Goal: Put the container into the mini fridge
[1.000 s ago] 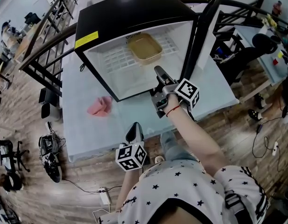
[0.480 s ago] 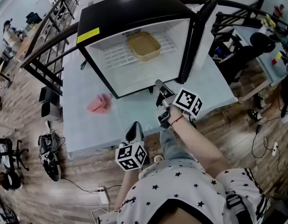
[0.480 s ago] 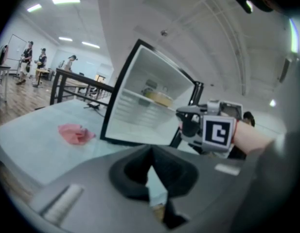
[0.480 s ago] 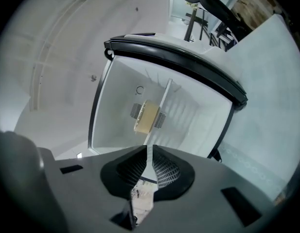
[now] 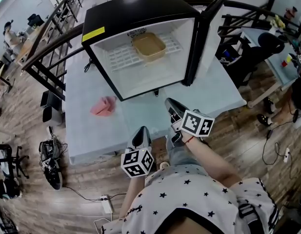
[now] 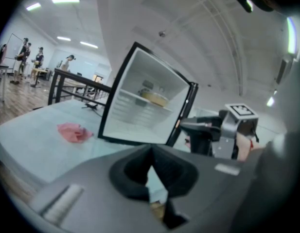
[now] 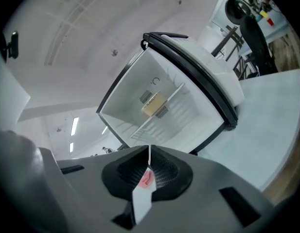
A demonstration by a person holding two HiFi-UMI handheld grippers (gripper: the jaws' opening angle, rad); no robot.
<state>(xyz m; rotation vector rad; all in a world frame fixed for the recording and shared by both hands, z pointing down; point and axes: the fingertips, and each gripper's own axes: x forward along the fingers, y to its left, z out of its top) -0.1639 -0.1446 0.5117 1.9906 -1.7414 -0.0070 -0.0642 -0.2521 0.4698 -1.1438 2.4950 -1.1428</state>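
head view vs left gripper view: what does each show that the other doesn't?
Head view only: star-print shirt, power strip, yellow label on the mini fridge. Left gripper view only: ceiling lights; the left gripper, fingers meeting at the tips. Both: open fridge, container on its shelf, pink cloth on the table, right gripper, fingers just closed on nothing.

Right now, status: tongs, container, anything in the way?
Left tongs shut, empty. Right tongs just closed, empty. Container on wire shelf inside mini fridge, door open. Pink cloth on table, off to side.
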